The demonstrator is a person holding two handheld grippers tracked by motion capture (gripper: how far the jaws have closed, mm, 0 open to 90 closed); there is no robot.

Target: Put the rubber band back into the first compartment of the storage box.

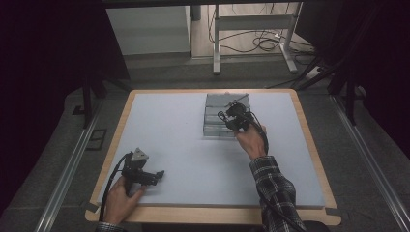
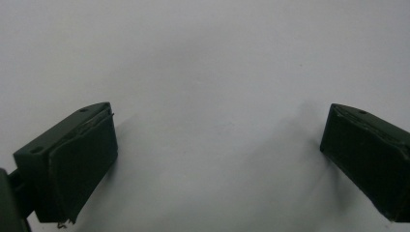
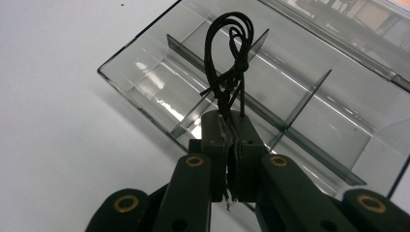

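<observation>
right tool (image 3: pixel 233 137) clamping black cord (image 3: pixel 231 63), over divided tray (image 3: pixel 145 72)

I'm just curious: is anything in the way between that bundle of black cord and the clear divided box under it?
Nothing visible. The right hand-held gripper holds the black cord bundle over the clear box, whose open compartments look bare.

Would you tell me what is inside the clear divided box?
The clear box shows bare compartments and dividers; the right gripper and its black cord bundle cover a part.
</observation>
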